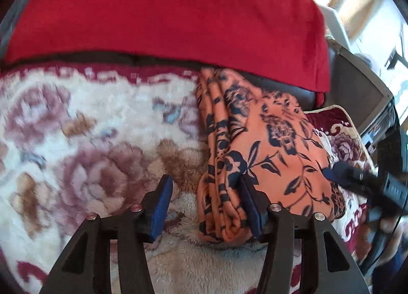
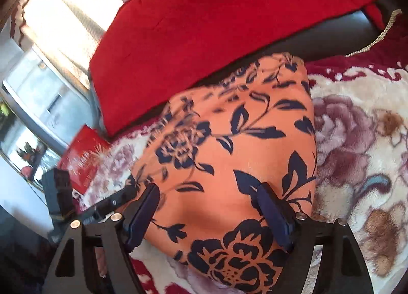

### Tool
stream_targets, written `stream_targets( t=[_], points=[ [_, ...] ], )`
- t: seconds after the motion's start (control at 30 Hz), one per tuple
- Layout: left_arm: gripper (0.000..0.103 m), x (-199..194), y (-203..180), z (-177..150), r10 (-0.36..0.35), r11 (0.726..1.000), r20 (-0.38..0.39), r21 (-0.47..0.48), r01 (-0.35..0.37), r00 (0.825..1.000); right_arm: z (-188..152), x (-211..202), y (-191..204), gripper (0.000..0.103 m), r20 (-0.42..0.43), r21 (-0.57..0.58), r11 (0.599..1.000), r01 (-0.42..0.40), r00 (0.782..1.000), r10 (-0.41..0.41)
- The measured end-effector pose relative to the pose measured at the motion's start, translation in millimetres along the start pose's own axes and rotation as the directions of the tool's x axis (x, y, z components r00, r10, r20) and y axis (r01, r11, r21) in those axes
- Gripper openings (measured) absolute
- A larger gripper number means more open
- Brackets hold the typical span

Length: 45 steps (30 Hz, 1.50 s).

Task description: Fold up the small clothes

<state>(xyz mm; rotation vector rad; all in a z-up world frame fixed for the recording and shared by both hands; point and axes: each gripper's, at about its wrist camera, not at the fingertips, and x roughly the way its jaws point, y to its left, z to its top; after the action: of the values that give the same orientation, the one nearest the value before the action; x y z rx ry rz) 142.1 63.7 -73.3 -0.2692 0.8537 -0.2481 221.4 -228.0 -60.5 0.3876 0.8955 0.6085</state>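
An orange garment with a dark blue flower print [image 1: 257,141] lies folded on a plush floral blanket [image 1: 84,125]. My left gripper [image 1: 206,184] is open, its fingers spread over the garment's folded left edge near its front end. In the right wrist view the garment [image 2: 229,146] fills the middle, and my right gripper [image 2: 207,197] is open just above its near part. The right gripper also shows in the left wrist view [image 1: 357,179] at the garment's right edge.
A red cloth [image 1: 165,10] covers the dark sofa back [image 2: 331,31] behind the garment. A red box [image 2: 84,158] stands at the blanket's left end, with a bright window [image 2: 63,13] beyond. The floral blanket [image 2: 362,141] spreads to the right.
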Motion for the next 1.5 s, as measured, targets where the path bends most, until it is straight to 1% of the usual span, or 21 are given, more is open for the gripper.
stream_targets(
  t=[0.07, 0.13, 0.2, 0.23, 0.27, 0.33, 0.43, 0.57, 0.63, 0.73, 0.9, 0.97, 1.07, 1.1, 1.13, 1.17, 1.2, 1.27, 1.3, 1.4, 1.5],
  points=[
    [0.055, -2, -4, -1, -0.009, 0.999, 0.007, 0.035, 0.009, 1.000, 12, -6, 5, 0.081, 0.009, -0.006, 1.000, -0.014, 1.000, 0.014],
    [0.056, 9, 0, -5, 0.001, 0.999, -0.032, 0.033, 0.000, 0.999, 31, -3, 6, 0.082, 0.022, 0.002, 0.999, -0.041, 0.999, 0.041],
    [0.069, 20, 12, -10, -0.003, 1.000, -0.047, -0.030, 0.002, 0.999, 39, 17, -10, 0.089, -0.003, 0.059, 0.998, -0.012, 1.000, 0.013],
    [0.070, 18, 14, -10, -0.010, 0.999, -0.046, -0.047, 0.008, 0.999, 44, 33, -26, 0.090, -0.052, 0.117, 0.993, 0.002, 0.999, 0.004],
    [0.070, 15, 15, -10, -0.015, 0.998, -0.049, -0.058, 0.013, 0.999, 41, 38, -32, 0.090, -0.056, 0.154, 0.988, -0.007, 0.998, 0.016],
    [0.070, 10, 12, -9, 0.017, 0.999, -0.038, -0.035, -0.019, 0.999, 41, 27, -23, 0.090, -0.007, 0.154, 0.988, -0.009, 1.000, 0.011],
    [0.075, -3, 8, -11, 0.065, 0.998, -0.012, -0.001, -0.065, 0.998, 25, 7, 4, 0.090, 0.035, 0.059, 0.997, 0.057, 0.998, -0.059],
    [0.085, -13, 1, -16, 0.135, 0.991, 0.024, 0.016, -0.135, 0.991, -24, -12, 35, 0.090, 0.055, -0.064, 0.989, 0.136, 0.990, -0.133],
    [0.085, -18, -2, -20, 0.157, 0.987, 0.034, 0.027, -0.158, 0.987, -47, -26, 46, 0.090, 0.088, -0.119, 0.974, 0.193, 0.979, -0.183],
    [0.085, -23, -5, -18, 0.163, 0.986, 0.039, 0.027, -0.164, 0.986, -67, -39, 50, 0.090, 0.078, -0.130, 0.971, 0.203, 0.978, -0.194],
    [0.088, -20, 0, 19, 0.124, 0.992, 0.058, -0.023, -0.123, 0.991, -77, -57, 40, 0.090, 0.082, -0.048, 0.986, 0.163, 0.984, -0.159],
    [0.088, 0, 1, 42, 0.071, 0.996, 0.016, -0.045, -0.070, 0.997, -86, -58, 40, 0.090, 0.078, -0.049, 0.987, 0.153, 0.986, -0.149],
    [0.088, 37, -5, 68, -0.018, 1.000, -0.067, -0.013, 0.017, 0.998, -96, -55, 37, 0.090, 0.064, -0.068, 0.987, 0.148, 0.987, -0.144],
    [0.088, 53, -5, 74, -0.024, 1.000, -0.100, 0.001, 0.025, 0.995, -98, -54, 35, 0.090, 0.061, -0.065, 0.987, 0.146, 0.988, -0.142],
    [0.088, 66, 0, 79, 0.004, 1.000, -0.118, 0.002, -0.004, 0.993, -100, -53, 31, 0.090, 0.056, -0.058, 0.988, 0.142, 0.989, -0.139],
    [0.088, 77, 8, 80, 0.047, 0.999, -0.128, -0.015, -0.049, 0.991, -103, -53, 25, 0.090, 0.051, -0.040, 0.989, 0.140, 0.989, -0.138],
    [0.090, 85, 20, 79, 0.053, 0.996, -0.146, -0.060, -0.062, 0.988, -105, -54, 20, 0.090, 0.050, -0.023, 0.990, 0.141, 0.989, -0.139],
    [0.090, 91, 48, 71, -0.063, 0.974, -0.162, -0.226, 0.025, 0.985, -107, -56, 13, 0.090, 0.053, 0.004, 0.991, 0.133, 0.990, -0.133],
    [0.090, 87, 55, 66, -0.085, 0.961, -0.139, -0.274, 0.044, 0.987, -108, -58, 9, 0.090, 0.058, 0.020, 0.992, 0.127, 0.990, -0.128],
    [0.090, 69, 56, 50, -0.077, 0.955, -0.093, -0.292, 0.047, 0.993, -113, -62, 4, 0.090, 0.066, 0.048, 0.992, 0.112, 0.991, -0.115],
    [0.090, 56, 54, 32, -0.071, 0.950, -0.110, -0.310, 0.034, 0.991, -121, -67, 8, 0.090, 0.070, 0.059, 0.993, 0.097, 0.992, -0.101]
  ],
)
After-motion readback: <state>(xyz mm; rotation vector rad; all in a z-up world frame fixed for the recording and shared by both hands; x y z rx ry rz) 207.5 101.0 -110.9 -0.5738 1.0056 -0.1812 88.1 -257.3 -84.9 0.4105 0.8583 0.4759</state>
